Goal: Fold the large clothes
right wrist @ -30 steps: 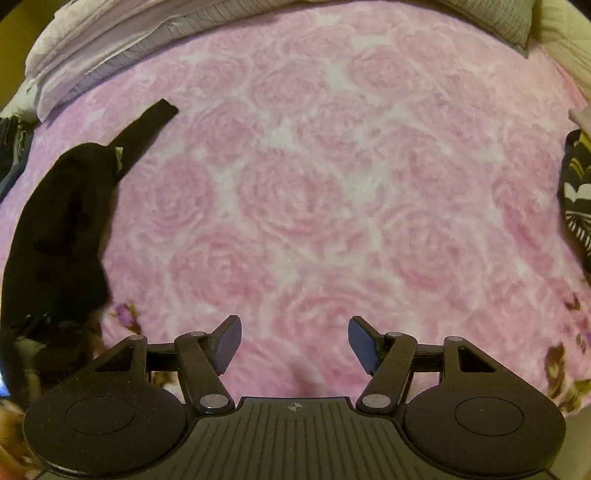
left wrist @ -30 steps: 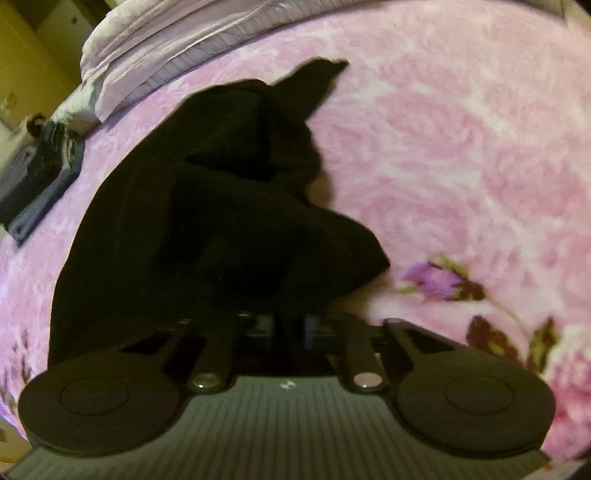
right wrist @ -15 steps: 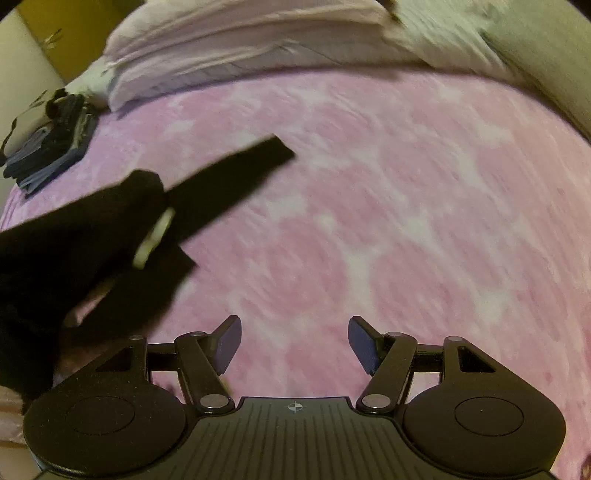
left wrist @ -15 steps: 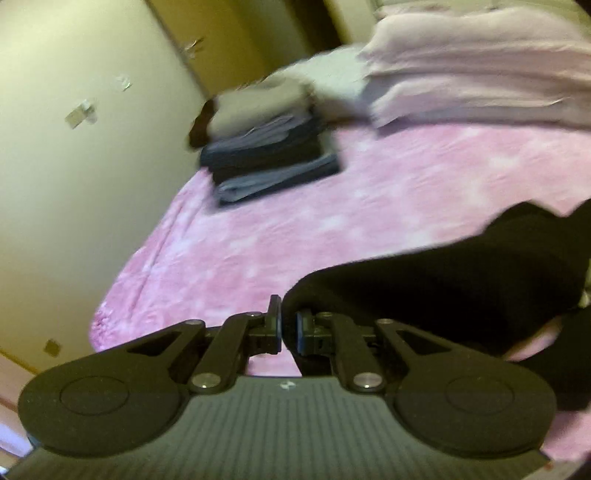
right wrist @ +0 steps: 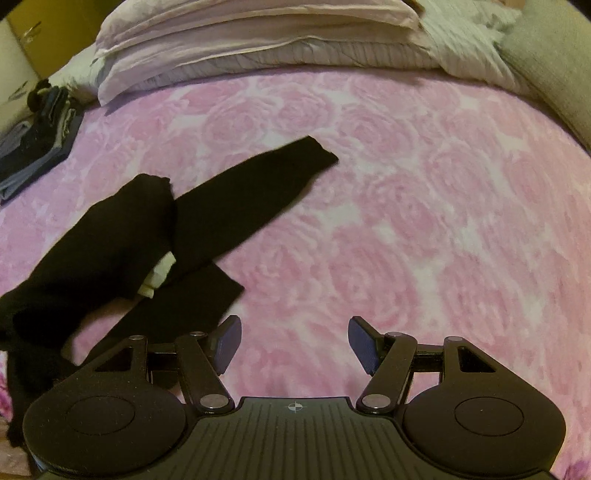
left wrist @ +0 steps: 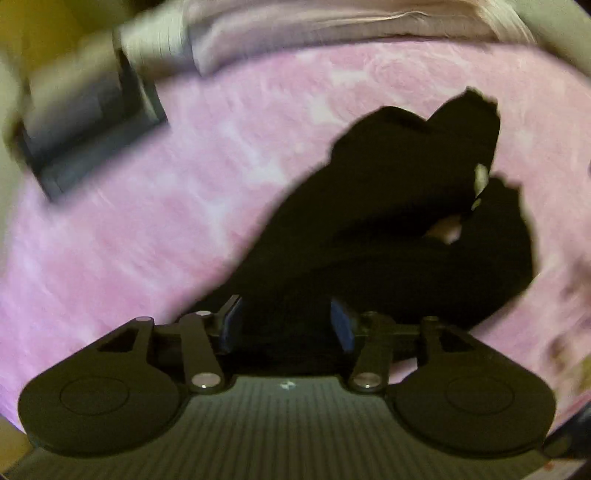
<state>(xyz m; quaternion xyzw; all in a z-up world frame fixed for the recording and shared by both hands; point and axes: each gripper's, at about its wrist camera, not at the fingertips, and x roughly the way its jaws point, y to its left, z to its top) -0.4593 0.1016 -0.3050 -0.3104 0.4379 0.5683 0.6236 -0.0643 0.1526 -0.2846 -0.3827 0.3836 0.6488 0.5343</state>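
My left gripper [left wrist: 286, 325] has just been opening over the black garment [left wrist: 388, 229], whose cloth lies between its loose jaws; I let go so it rests on the bed [right wrist: 424, 192]. My right gripper [right wrist: 294, 343] hangs wide and empty above bare blanket, ready to reach for the sleeve [right wrist: 258, 184].

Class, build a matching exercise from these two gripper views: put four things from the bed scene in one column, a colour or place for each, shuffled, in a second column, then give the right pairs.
Things:
1. garment
2. blanket
3. pillows
4. stack of folded clothes

Descriptions:
A. pink, with a rose pattern
B. at the far left edge of the bed
C. black, crumpled, one sleeve stretched out
D. pale, piled along the head of the bed

Pairs: 1-C, 2-A, 3-D, 4-B
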